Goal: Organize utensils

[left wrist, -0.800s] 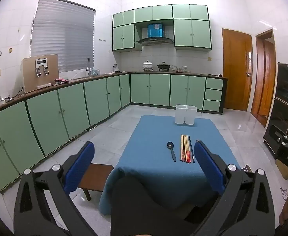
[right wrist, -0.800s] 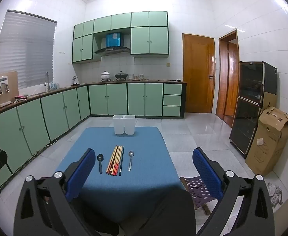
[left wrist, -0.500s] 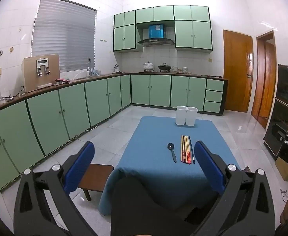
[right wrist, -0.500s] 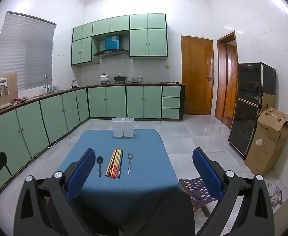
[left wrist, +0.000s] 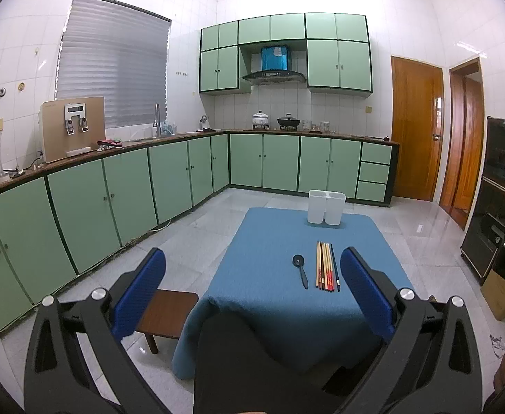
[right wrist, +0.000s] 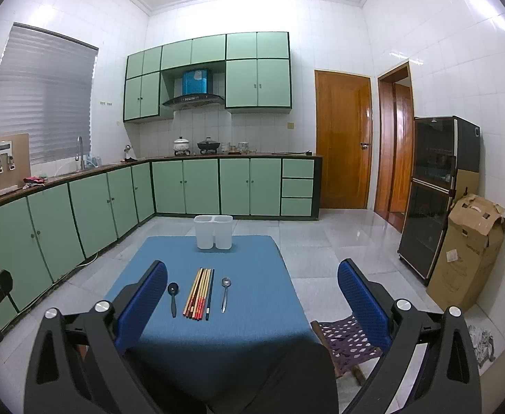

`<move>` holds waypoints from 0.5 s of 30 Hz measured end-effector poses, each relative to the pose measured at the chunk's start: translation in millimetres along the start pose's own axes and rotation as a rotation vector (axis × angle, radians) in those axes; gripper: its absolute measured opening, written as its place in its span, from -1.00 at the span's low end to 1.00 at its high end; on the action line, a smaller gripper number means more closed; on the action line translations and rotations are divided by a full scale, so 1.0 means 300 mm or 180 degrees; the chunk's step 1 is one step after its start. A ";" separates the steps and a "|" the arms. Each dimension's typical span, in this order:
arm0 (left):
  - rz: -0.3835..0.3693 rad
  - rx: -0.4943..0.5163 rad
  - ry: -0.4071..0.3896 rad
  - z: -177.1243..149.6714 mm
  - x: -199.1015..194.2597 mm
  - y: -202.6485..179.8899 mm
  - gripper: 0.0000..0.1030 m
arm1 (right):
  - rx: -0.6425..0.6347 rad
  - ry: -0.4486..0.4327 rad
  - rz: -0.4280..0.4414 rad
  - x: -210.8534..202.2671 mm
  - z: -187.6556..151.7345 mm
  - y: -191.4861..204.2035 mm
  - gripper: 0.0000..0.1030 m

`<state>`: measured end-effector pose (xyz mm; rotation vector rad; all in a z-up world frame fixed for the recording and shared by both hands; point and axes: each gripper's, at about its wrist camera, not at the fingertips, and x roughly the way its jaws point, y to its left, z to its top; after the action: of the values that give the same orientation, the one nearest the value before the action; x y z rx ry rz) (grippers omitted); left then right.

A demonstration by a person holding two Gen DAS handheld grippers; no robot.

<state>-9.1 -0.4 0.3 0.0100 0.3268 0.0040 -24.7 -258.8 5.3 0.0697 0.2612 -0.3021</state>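
Note:
A low table with a blue cloth [left wrist: 269, 276] [right wrist: 252, 327] carries a black spoon [left wrist: 300, 269] [right wrist: 173, 296], a bundle of chopsticks [left wrist: 326, 265] [right wrist: 200, 293] and a metal spoon [right wrist: 224, 291] side by side. A white two-compartment holder [left wrist: 326, 207] [right wrist: 213, 232] stands upright at the table's far edge. My left gripper [left wrist: 252, 291] and right gripper [right wrist: 252, 296] are both open, empty, held back from the near edge of the table. In the left wrist view the metal spoon is hidden behind the right finger.
Green cabinets [left wrist: 114, 193] line the left and far walls. A brown wooden stool [left wrist: 166, 314] sits left of the table, a woven stool [right wrist: 350, 339] to its right. A cardboard box [right wrist: 469, 255] and dark cabinet [right wrist: 435, 193] stand at the right wall.
Both views have shifted slightly: the table and utensils sit a little higher and nearer in frame than before. Nothing on the table has moved. Both grippers stay open.

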 end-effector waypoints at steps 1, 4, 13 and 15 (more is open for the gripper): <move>0.0004 0.0000 -0.0003 0.000 -0.001 0.000 0.90 | 0.0000 -0.0005 -0.0003 -0.002 -0.004 0.004 0.88; 0.0001 -0.0002 -0.0007 0.001 -0.003 -0.001 0.90 | 0.0000 -0.0008 -0.0003 -0.004 -0.002 0.005 0.88; -0.0003 -0.0009 -0.0020 0.004 -0.014 -0.002 0.90 | 0.0002 -0.0011 -0.0002 -0.005 0.005 0.002 0.88; -0.0002 -0.0008 -0.0016 0.005 -0.014 -0.002 0.90 | 0.0004 -0.0012 -0.0002 -0.004 0.006 0.001 0.88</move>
<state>-12.6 -1.1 3.1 0.0073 0.3219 0.0038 -25.3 -258.3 7.2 0.0702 0.2574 -0.3031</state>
